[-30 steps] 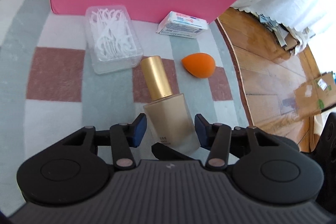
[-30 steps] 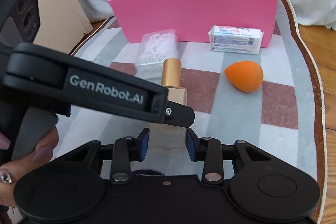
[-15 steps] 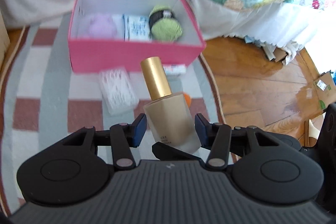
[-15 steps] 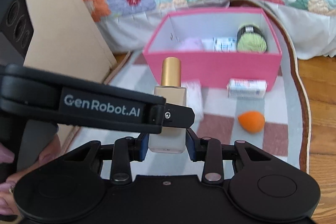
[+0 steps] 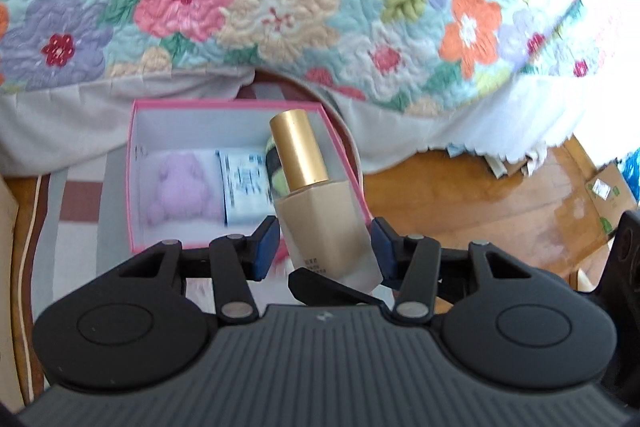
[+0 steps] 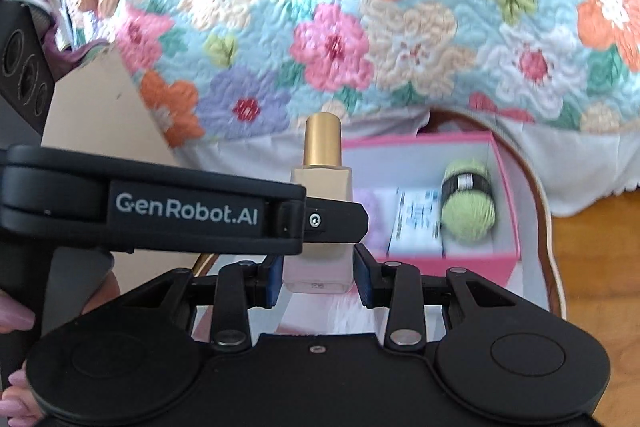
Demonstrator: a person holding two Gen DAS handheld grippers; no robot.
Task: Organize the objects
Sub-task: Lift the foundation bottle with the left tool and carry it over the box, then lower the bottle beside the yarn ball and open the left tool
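**Carrying a bottle toward the pink box**

Gripping one gold-capped foundation bottle (image 5: 324,223) with both tools at once: left gripper (image 5: 325,247) and right gripper (image 6: 316,277), each partly closed, blue pads pressing opposite faces of the glass base. Holding it in the air, cap tilted, above the near edge of the pink box (image 6: 452,261). Already lying inside: a green yarn ball (image 6: 470,209), a printed packet (image 6: 416,223), a lilac soft item (image 5: 182,187) (blurred). Risking a slip on smooth glass if either grip eases unevenly; risking a knock on the box wall if lowering too early.
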